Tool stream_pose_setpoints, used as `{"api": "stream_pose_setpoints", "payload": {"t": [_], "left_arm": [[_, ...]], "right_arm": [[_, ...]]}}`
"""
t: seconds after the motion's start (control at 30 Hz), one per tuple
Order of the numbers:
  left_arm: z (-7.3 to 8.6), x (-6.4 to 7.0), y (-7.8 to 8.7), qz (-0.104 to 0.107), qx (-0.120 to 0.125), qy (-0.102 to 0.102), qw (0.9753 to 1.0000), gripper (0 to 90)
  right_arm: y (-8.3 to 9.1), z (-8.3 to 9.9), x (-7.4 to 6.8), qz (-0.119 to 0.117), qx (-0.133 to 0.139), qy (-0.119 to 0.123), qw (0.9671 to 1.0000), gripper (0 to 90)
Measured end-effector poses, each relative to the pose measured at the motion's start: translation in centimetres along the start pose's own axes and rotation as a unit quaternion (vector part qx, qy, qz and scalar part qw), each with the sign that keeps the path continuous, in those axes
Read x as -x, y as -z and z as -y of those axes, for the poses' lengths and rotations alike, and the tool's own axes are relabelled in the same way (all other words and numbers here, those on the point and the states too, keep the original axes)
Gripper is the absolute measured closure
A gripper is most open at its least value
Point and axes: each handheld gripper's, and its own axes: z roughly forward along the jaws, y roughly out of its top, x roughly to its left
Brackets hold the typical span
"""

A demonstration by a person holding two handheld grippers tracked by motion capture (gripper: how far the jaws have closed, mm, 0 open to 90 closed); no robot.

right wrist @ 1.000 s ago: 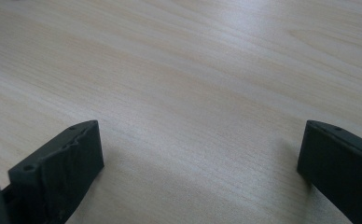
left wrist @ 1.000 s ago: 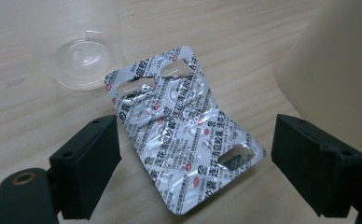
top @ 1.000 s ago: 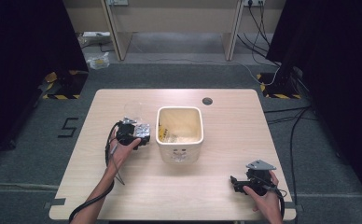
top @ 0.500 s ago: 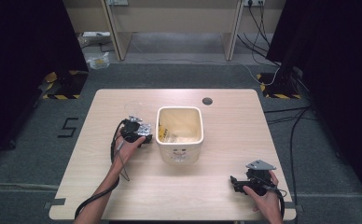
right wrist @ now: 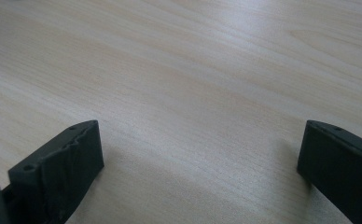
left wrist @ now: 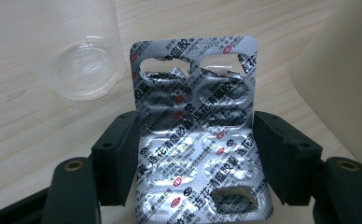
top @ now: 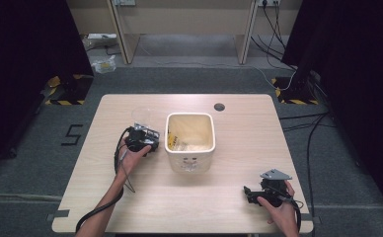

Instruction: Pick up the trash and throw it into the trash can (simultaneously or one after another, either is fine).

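Left gripper view: the left gripper [left wrist: 195,154] has its two black jaws closed on a silver blister pack [left wrist: 195,126], one pad pressed to each long edge
Grip: the jaws clamp the pack at about mid-height, and the pack stands upright between them with its top above the pads

Blister pack, look: crinkled foil sheet with rounded corners; the two pockets at the top are torn open, the rows below are dented, and one oblong pocket near the bottom edge looks whole

Blister pack, writing: rows of Chinese characters printed slantwise across the foil, with small red round marks among them; the characters are too fine to read with certainty

Blister pack, place: just left of the cream bin [top: 190,140] in the high view, held above the table [top: 130,197] beside the bin's left wall

Clear cup [left wrist: 83,67]: transparent plastic, lying on the table behind the pack, to the left of the bin and near it

Cream bin: square, open at the top, standing mid-table; pale scraps lie at its bottom and a small dark print on its near wall is too small to read

Right gripper [top: 261,193]: held in the person's right hand near the table's front edge, well apart from the bin to its right and front

Right gripper, jaws: spread wide in the right gripper view, nothing between them but bare wood grain

Floor mark [top: 72,134]: a black figure 5 on the grey carpet, well left of the bin
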Motion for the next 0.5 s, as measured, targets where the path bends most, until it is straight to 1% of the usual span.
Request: {"api": "stream_pose_setpoints", "payload": {"t": [0.03, 0.07, 0.1, 0.17, 0.37, 0.5], "left_arm": [[0.0, 0.0, 0.0, 0.0, 0.0, 0.0, 1.0, 34.0], [-0.1, 0.1, 0.6, 0.007, 0.002, -0.002, 1.0, 34.0], [-0.1, 0.1, 0.6, 0.007, 0.002, -0.002, 1.0, 34.0], [-0.3, 0.2, 1.4, 0.013, 0.005, -0.009, 0.9999, 34.0], [-1.1, 0.3, 3.2, 0.024, 0.02, -0.011, 0.9994, 34.0], [-1.6, 0.3, 4.2, 0.031, 0.024, -0.016, 0.9991, 34.0]], "right_arm": [[0.0, 0.0, 0.0, 0.0, 0.0, 0.0, 1.0, 0.3], [0.0, 0.0, 0.0, 0.0, 0.0, 0.0, 1.0, 0.3], [0.0, 0.0, 0.0, 0.0, 0.0, 0.0, 1.0, 0.3], [0.0, 0.0, 0.0, 0.0, 0.0, 0.0, 1.0, 0.3], [0.0, 0.0, 0.0, 0.0, 0.0, 0.0, 1.0, 0.3], [0.0, 0.0, 0.0, 0.0, 0.0, 0.0, 1.0, 0.3]]}}
